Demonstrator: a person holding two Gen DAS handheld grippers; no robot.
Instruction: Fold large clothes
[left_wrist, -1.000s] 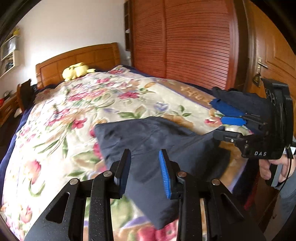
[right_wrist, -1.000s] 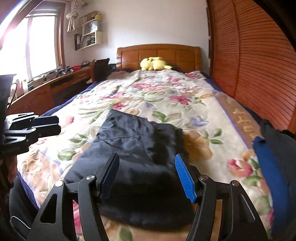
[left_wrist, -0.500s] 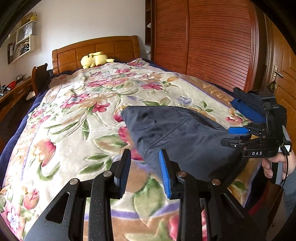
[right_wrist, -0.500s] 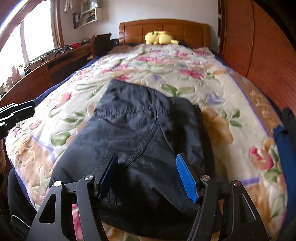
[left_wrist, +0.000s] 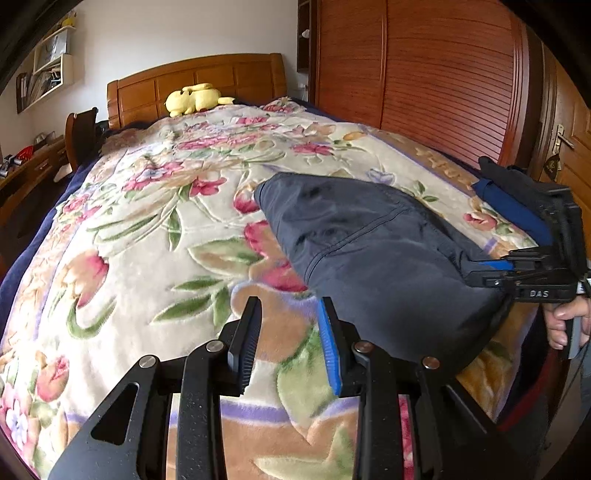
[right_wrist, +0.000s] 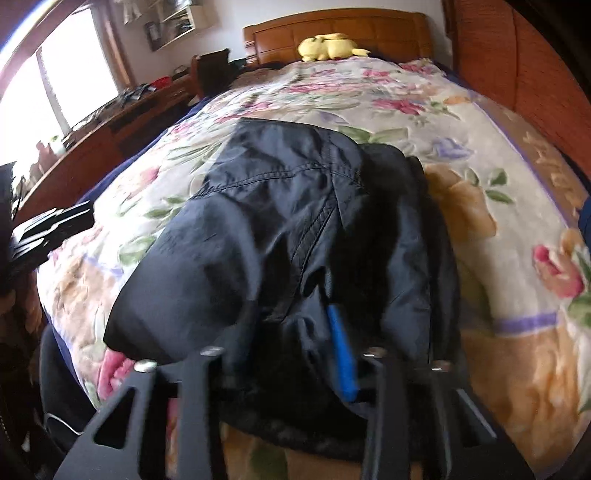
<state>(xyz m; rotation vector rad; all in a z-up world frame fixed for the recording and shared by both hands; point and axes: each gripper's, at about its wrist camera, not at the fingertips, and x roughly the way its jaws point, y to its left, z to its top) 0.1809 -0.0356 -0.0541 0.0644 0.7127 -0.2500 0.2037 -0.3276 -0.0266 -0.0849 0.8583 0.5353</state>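
Note:
A dark navy garment (left_wrist: 369, 240) (right_wrist: 295, 203) lies folded on the floral blanket (left_wrist: 147, 240), reaching to the near edge of the bed. My right gripper (right_wrist: 291, 314) (left_wrist: 487, 271) is at the garment's near right edge. Its jaws are closing, with a fold of the cloth between them and the blue pad (right_wrist: 341, 343) sunk into the fabric. My left gripper (left_wrist: 289, 306) hovers over bare blanket just left of the garment's near corner. It is partly open, with nothing between its fingers. A hand (left_wrist: 565, 317) holds the right gripper's handle.
A yellow plush toy (left_wrist: 195, 98) lies by the wooden headboard (left_wrist: 207, 77). A stack of blue and dark clothes (left_wrist: 509, 206) sits at the bed's right edge, beside the wooden wardrobe (left_wrist: 443, 74) and the door (left_wrist: 569, 140). A desk (right_wrist: 110, 122) runs along the bed's left side.
Both grippers came down closer to the bed. The right gripper's jaws went from wide apart to pinched on the garment's near edge. The left gripper shifted off the garment to bare blanket.

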